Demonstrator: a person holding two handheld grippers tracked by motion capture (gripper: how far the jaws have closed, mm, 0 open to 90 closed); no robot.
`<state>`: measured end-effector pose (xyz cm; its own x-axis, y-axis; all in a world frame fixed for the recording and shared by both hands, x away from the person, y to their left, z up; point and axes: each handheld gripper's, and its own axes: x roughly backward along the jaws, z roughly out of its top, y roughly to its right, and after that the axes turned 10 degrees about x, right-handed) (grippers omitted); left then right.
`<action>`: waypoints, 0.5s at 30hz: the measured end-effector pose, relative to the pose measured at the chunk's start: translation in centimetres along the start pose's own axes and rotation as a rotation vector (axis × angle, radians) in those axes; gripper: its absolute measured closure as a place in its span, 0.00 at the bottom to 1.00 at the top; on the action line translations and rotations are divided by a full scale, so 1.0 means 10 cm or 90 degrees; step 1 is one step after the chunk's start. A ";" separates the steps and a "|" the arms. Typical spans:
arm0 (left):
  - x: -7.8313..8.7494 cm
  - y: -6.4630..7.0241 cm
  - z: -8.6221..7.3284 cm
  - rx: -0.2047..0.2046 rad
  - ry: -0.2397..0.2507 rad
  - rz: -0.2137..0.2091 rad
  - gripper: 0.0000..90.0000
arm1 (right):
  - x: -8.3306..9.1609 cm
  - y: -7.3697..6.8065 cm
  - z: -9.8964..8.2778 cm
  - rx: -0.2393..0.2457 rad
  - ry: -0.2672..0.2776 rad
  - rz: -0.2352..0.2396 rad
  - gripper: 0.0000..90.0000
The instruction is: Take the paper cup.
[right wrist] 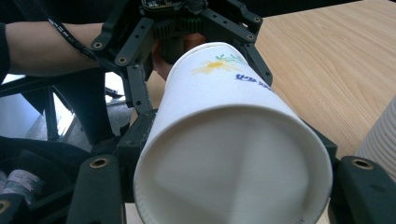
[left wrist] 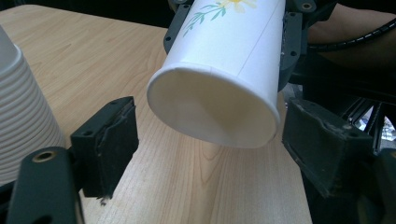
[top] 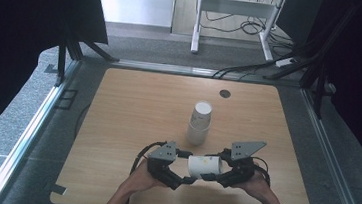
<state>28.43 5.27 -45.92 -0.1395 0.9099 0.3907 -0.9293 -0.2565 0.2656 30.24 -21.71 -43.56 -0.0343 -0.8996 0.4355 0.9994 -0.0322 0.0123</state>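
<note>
A white paper cup [right wrist: 233,158] printed with a yellow flower lies on its side above the wooden surface [top: 133,102], clamped across its wide end by the right claw [top: 212,178]. The left claw [left wrist: 210,140] stands open, its jaws flanking the cup's narrow base without touching. A stack of cups [top: 200,123] stands just beyond.

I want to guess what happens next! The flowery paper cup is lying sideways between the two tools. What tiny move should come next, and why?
Probably the left tool should close gently on the paper cup. Its jaws stand open on either side of one end, apart from it, while the right tool grips the cup on its side, above the table.
</note>
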 end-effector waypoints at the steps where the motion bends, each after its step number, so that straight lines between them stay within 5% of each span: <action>1: 0.00 0.00 0.00 -0.001 0.002 -0.002 0.22 | 0.00 0.00 0.00 0.000 0.001 0.001 0.41; 15: -0.02 -0.02 -0.04 0.000 0.020 -0.016 0.33 | 0.00 0.01 -0.01 0.005 -0.002 0.005 0.41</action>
<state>28.50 5.26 -46.36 -0.1273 0.9257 0.3563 -0.9325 -0.2341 0.2750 30.29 -21.70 -43.63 -0.0258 -0.8981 0.4391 0.9997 -0.0213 0.0152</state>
